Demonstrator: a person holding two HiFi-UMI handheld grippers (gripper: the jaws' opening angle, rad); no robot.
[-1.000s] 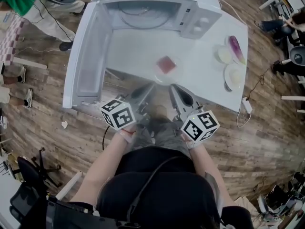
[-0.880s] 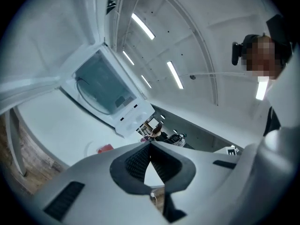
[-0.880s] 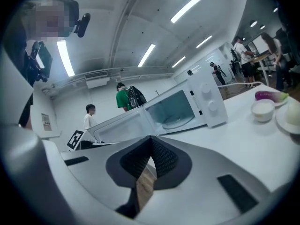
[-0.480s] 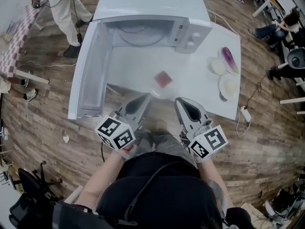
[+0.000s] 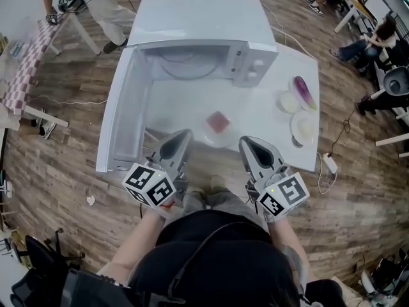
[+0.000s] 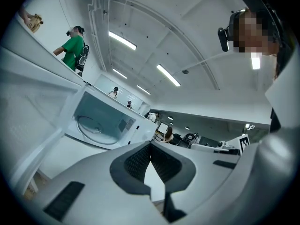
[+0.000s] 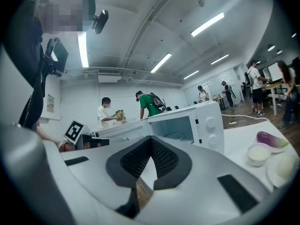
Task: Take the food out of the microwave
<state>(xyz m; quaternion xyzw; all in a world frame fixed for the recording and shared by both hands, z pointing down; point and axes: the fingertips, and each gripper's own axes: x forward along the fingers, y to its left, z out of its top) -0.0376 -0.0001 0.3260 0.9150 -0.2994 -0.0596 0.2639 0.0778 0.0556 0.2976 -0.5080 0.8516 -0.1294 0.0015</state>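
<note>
Jaws together, food (image 5: 218,121) on white table (image 5: 255,107), plank floor (image 5: 57,165)

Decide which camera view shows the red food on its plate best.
The head view: the red food lies in plain sight on its plate before the open microwave. Neither gripper view shows it; their own jaws fill the foreground.

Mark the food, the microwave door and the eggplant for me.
food (image 5: 218,121), head view, middle of the red piece.
microwave door (image 5: 125,114), head view, its inner panel.
eggplant (image 5: 301,91), head view, middle of its purple body.
</note>
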